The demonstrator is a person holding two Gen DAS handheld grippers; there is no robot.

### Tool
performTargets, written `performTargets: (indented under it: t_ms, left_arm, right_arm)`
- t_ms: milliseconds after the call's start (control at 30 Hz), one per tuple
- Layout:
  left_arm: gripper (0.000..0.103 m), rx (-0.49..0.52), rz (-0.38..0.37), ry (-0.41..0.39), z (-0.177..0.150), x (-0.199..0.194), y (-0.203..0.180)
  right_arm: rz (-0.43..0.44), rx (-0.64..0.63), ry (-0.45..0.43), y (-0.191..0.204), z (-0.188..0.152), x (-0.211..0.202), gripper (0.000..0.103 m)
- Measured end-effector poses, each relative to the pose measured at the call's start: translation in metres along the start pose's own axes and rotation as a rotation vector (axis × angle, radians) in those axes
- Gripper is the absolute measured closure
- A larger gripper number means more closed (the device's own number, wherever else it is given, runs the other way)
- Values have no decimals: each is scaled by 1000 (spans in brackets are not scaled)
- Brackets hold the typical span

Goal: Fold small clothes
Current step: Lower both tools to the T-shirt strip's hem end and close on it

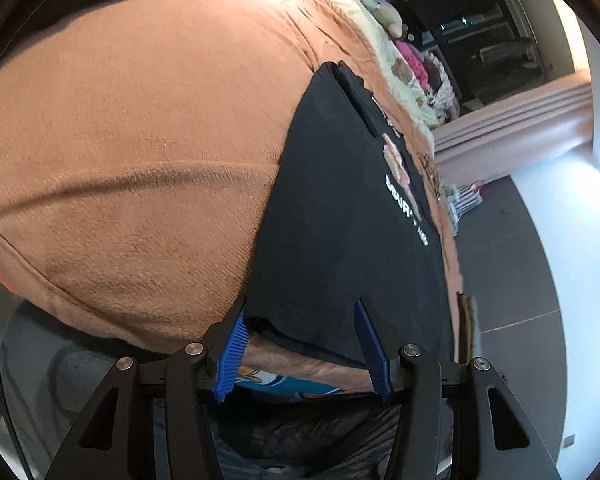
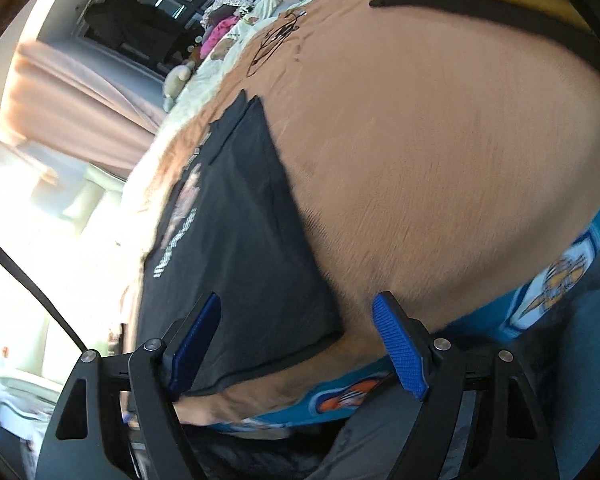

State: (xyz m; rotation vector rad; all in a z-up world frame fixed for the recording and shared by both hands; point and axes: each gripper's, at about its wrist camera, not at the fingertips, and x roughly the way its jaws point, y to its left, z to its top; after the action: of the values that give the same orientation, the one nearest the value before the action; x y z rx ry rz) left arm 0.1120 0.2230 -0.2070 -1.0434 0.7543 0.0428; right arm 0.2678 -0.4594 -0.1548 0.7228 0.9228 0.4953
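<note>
Left wrist view is showing the black printed T-shirt (image 1: pixel 332 208), already narrowed into a long strip, lying flat on the orange fleece blanket (image 1: pixel 132 168) covering the bed, its hem nearest the edge. The left tool (image 1: pixel 302 344) is hanging with its blue pads apart, straddling that hem, and nothing is pinched between them. Right wrist view is showing the right tool (image 2: pixel 300 344) spread wide over the hem's other corner (image 2: pixel 324 340), likewise gripping nothing. Both seem placed at the bottom edge so the hem can be caught and carried toward the collar. A blue cartoon-print sheet (image 2: pixel 540 304) is peeking out beneath the blanket.
</note>
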Motion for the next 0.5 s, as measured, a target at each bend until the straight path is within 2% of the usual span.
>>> performTargets:
  t_ms: [100, 300, 400, 500]
  left_arm:
    - [49, -11, -19, -12, -1, 1, -3]
    - [49, -22, -39, -43, -7, 9, -11]
    - [49, -52, -43, -64, -6, 12, -12]
    - [50, -41, -22, -77, -5, 16, -18]
  right_arm:
    - [71, 23, 10, -2, -9, 4, 32]
    - [127, 54, -43, -3, -14, 8, 41]
    - [106, 66, -110, -5, -17, 12, 44]
    - [74, 56, -107, -1, -19, 22, 51]
